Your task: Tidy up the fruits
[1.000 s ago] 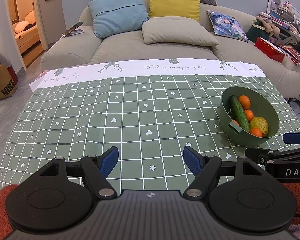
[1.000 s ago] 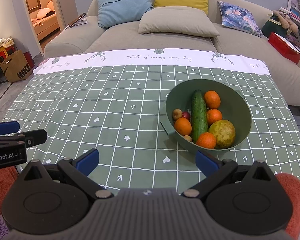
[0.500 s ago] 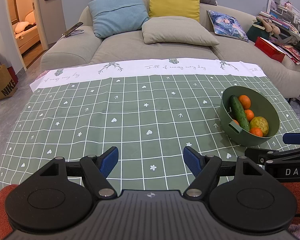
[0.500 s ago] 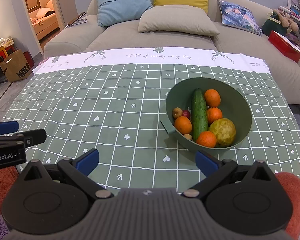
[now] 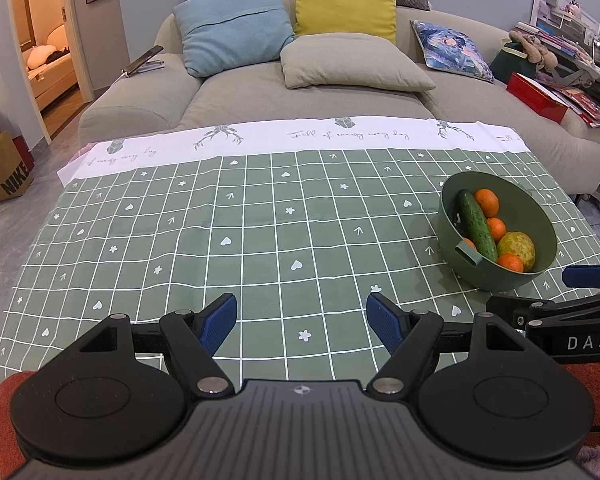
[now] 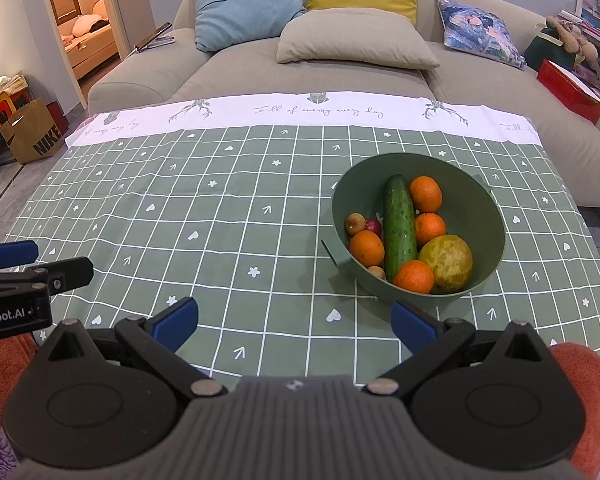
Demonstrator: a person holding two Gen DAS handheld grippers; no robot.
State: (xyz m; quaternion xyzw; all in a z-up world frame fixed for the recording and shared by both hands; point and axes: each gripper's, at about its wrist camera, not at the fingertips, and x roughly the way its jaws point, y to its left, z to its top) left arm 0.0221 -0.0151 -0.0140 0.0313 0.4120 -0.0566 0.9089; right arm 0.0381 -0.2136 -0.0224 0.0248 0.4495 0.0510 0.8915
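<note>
A green bowl (image 6: 496,216) stands on the right of the table, also in the left wrist view (image 5: 540,216). It holds a cucumber (image 6: 399,226), several oranges (image 6: 425,194), a yellow-green round fruit (image 6: 447,262), small brown fruits (image 6: 355,224) and a small red one (image 6: 374,225). My right gripper (image 6: 294,322) is open and empty, low over the cloth just in front of the bowl. My left gripper (image 5: 302,318) is open and empty, to the left of the bowl near the front edge.
A green checked tablecloth (image 5: 260,220) with a white far band covers the table. A grey sofa (image 5: 340,92) with cushions stands behind it. A paper bag (image 5: 4,168) sits on the floor at left. Red boxes and clutter (image 5: 540,92) lie at right.
The right gripper has crept slightly forward toward the bowl. The left gripper has hardly moved. Both stay open.
</note>
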